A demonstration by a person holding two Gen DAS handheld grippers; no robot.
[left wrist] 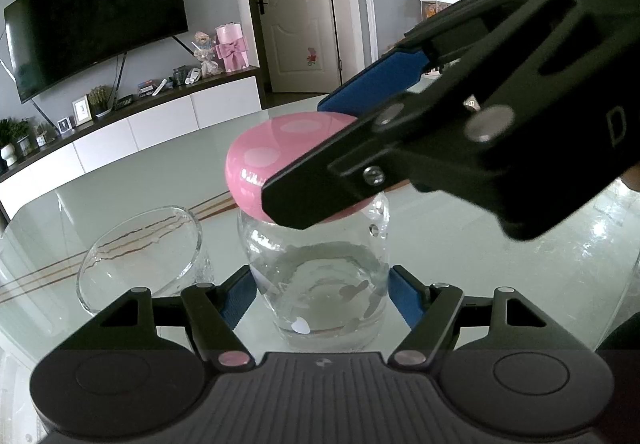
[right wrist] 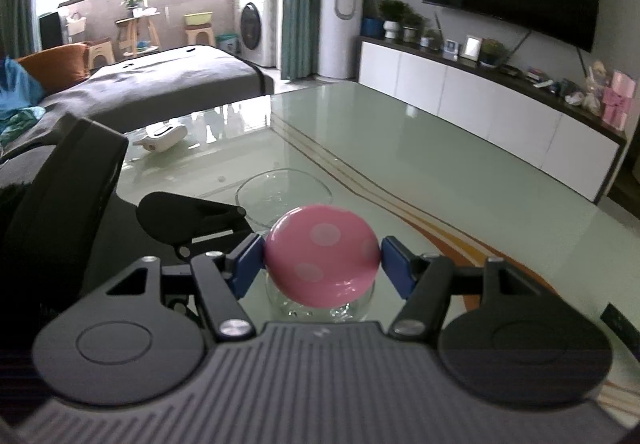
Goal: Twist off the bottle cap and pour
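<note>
Glass bottle (left wrist: pixel 320 284) stands upright on the glass table (left wrist: pixel 480 244), water in the bottom. Left gripper (left wrist: pixel 320 296) is clamped on the bottle body, blue pads on both sides. Right gripper (right wrist: pixel 322 260) is clamped on the pink dotted cap (right wrist: pixel 322 254), still seated on the bottle. Empty glass (left wrist: pixel 140 252) sits just beside the bottle.
</note>
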